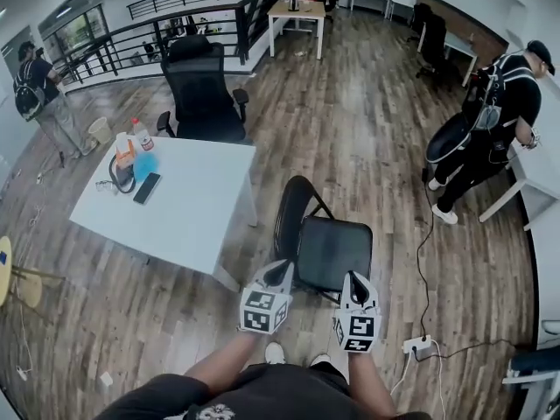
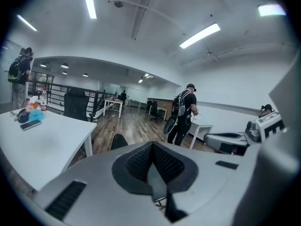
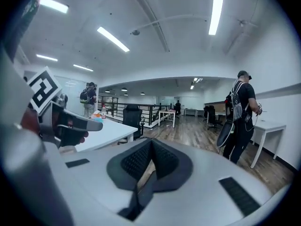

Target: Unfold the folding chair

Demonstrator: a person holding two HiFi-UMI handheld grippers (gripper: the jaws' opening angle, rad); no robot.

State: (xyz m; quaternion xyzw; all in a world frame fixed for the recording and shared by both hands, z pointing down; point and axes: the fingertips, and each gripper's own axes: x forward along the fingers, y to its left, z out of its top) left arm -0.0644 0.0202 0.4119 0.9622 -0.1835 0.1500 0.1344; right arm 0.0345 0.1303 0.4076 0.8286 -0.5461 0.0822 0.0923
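While the folding chair (image 1: 332, 250) stands unfolded, a white table (image 1: 199, 201) sits near.

White table (image 1: 201, 213) with phone (image 1: 146, 187) and what may be a bottle (image 1: 141, 134), black office chair (image 1: 206, 94), standing person (image 1: 490, 121)

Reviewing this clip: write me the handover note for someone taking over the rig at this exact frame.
Left gripper: shut, nothing between the jaws, held up in front of the person.
Right gripper: shut, empty, level with the left one.
Folding chair: stands on the wood floor just ahead of the person, seat down, back upright, next to the white table. Neither gripper grips it.
Done: the chair looks fully unfolded.
Left: probably nothing; at most check that it stands steady.
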